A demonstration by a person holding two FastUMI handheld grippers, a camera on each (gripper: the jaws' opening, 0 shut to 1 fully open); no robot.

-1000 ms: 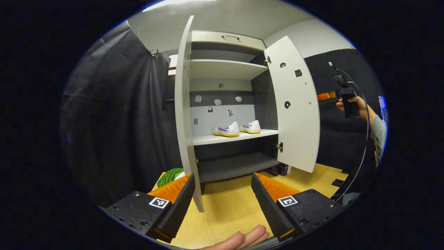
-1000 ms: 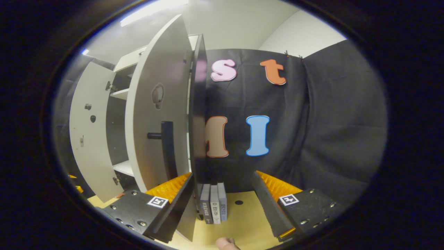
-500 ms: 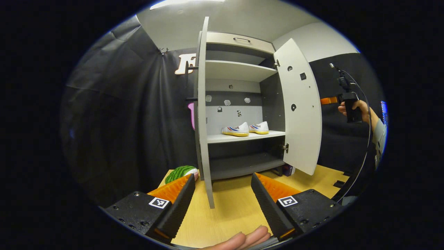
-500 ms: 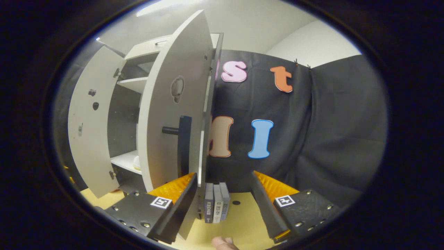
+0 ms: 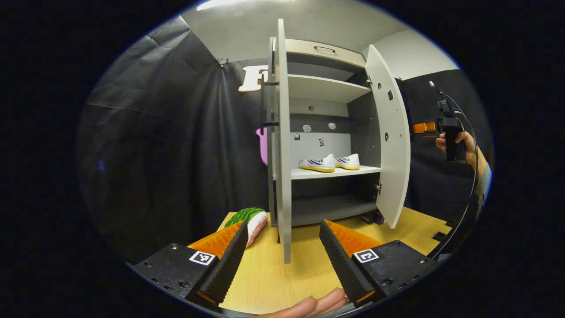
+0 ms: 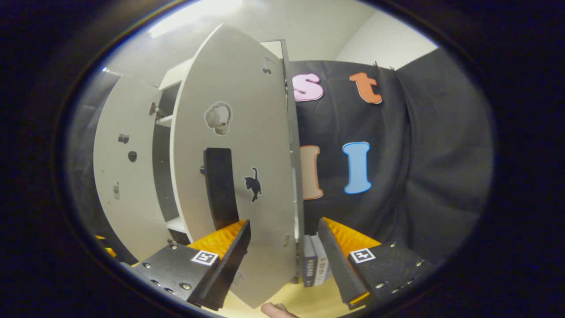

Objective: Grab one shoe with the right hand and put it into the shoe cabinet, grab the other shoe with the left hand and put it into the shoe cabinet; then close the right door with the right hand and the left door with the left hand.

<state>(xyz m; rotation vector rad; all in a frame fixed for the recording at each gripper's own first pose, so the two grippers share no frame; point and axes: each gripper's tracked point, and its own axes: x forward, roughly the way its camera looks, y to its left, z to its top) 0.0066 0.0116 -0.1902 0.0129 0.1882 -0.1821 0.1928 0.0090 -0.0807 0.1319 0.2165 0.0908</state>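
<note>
Hiding the shoe cabinet (image 6: 282, 57) interior, the right door (image 6: 238, 145) fronts the spread right gripper (image 6: 284, 256); left gripper (image 5: 282, 260) spread, two shoes (image 5: 329, 163) shelved.

Matt grey board shoe cabinet (image 5: 327, 88) on a light wood-grain table (image 5: 269, 274), against creased cloth.

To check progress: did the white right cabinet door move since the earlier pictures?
Yes. The white right cabinet door swung inward toward the white middle shelf, narrowing the opening.
</note>
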